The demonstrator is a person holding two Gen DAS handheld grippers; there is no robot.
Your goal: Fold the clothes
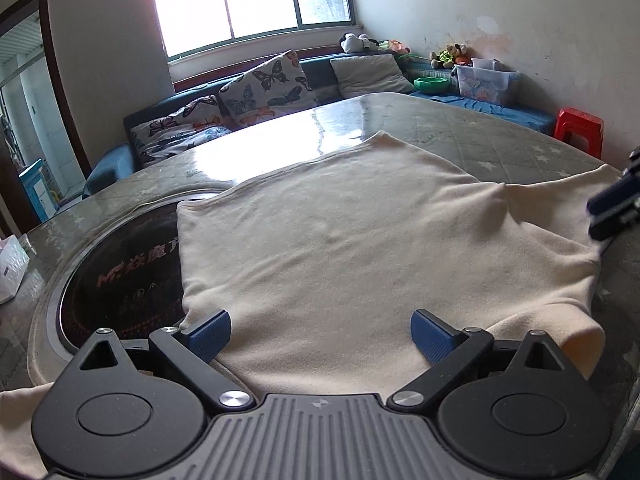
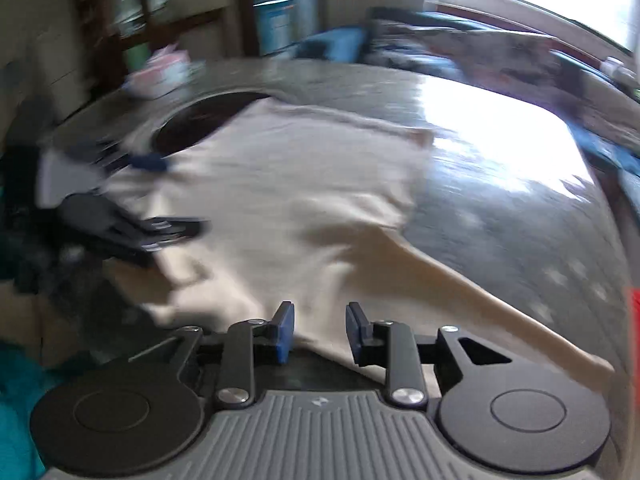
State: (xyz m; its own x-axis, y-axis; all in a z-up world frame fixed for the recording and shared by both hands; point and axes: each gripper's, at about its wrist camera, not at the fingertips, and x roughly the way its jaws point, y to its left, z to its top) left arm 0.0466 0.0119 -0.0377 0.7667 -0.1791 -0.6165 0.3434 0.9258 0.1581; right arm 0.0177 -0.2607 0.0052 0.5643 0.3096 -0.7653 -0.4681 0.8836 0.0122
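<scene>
A cream top (image 1: pixel 340 236) lies spread on the round table (image 1: pixel 500 140). It is mostly flat, with soft bumps. Its left part covers some of the dark round cooker (image 1: pixel 120 276) set in the table. One sleeve (image 2: pixel 500 312) runs out long and thin toward the right gripper's side, close to the table edge. Another piece of the top hangs low near the left gripper's side.

The left gripper (image 1: pixel 320 334) sits right over the near edge of the top. Its blue fingers (image 1: pixel 210 334) are spread wide, with cloth under and between them, and they hold nothing. The top stretches away from it, straight ahead.

The right gripper (image 2: pixel 318 330) is at the sleeve side of the top. Its fingers (image 2: pixel 285 330) stand partly apart with a gap between them. Cloth lies just in front of the gap, but I do not see it pinched. That picture is blurry, so small things are hard to tell.

Each gripper has cloth right in front of it. The right one is nearer the long sleeve, so I think the sleeve is its part to fold in.

A white box (image 1: pixel 12 276) sits on the table at the left, well apart from the top. Past the table are a sofa with butterfly pillows (image 1: pixel 264 88) and a red stool (image 1: pixel 580 130). Nothing lies on top of the cloth.
</scene>
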